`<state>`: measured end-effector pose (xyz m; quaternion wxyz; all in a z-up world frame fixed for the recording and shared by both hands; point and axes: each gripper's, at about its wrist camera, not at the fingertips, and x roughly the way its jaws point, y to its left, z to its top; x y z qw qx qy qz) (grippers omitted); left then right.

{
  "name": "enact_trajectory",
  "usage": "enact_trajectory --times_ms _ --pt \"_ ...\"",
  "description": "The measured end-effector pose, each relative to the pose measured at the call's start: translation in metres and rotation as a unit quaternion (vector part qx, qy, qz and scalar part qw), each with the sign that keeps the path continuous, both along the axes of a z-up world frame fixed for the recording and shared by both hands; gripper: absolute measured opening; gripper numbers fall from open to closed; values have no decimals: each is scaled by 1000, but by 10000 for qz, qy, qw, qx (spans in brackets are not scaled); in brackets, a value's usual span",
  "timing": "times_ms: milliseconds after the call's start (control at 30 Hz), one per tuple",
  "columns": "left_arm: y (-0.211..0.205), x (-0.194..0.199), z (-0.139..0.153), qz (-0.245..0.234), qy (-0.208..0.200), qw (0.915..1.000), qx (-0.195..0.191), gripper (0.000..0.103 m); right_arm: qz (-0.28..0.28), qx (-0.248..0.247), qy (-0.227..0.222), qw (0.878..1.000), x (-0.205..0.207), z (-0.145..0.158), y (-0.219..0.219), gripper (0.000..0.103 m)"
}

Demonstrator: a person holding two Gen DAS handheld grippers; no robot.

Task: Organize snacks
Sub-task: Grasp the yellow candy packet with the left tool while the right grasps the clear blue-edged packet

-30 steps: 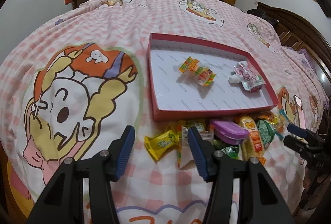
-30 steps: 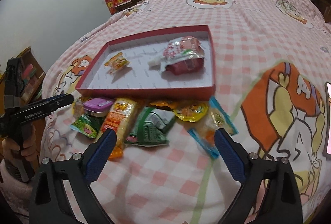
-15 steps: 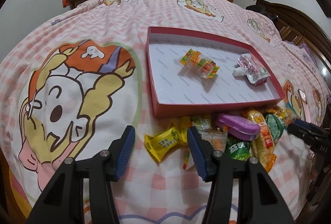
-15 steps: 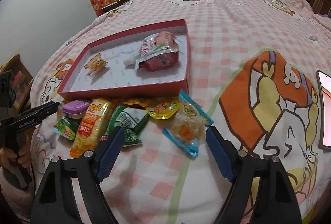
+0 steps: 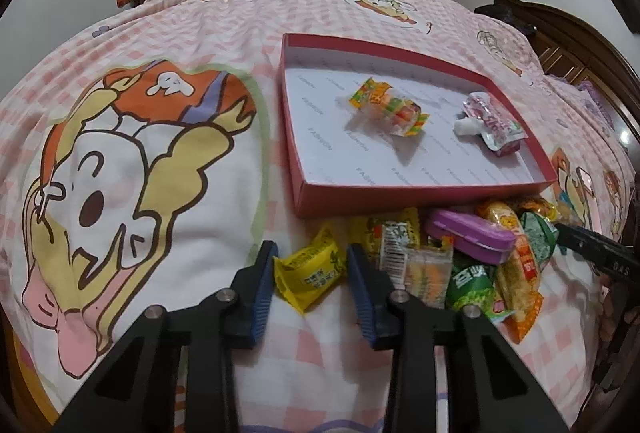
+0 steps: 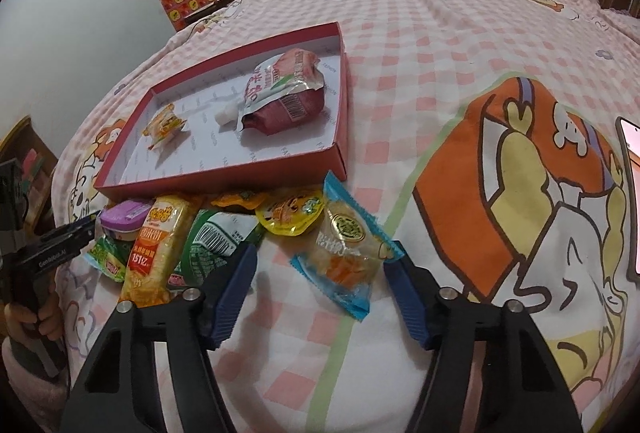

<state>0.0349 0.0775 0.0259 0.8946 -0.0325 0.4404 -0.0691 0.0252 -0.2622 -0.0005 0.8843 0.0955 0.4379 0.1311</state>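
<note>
Your left tongs (image 5: 310,279) have closed in to bracket the yellow packet (image 5: 310,271), jaws apart, not yet gripping. Your right tongs (image 6: 322,275) now straddle the blue-edged packet (image 6: 346,257), wide. Red tray (image 5: 420,199), far side: two snacks stowed; both picks imminent.

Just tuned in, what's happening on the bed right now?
A person is sorting snacks into a red box on a pink checked bedspread. The open left gripper straddles a yellow candy packet; the open right gripper brackets a blue-edged snack packet. Neither is gripped yet. Only a pink drink pouch and a small wrapped candy are in the box; the rest lie piled in front of it.
</note>
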Motion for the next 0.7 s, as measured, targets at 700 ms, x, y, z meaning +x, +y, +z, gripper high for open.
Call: enact_trajectory --times_ms 700 --pt "5 -15 35 -67 -320 9991 -285 35 -6 -30 -318 9995 -12 23 -3 34"
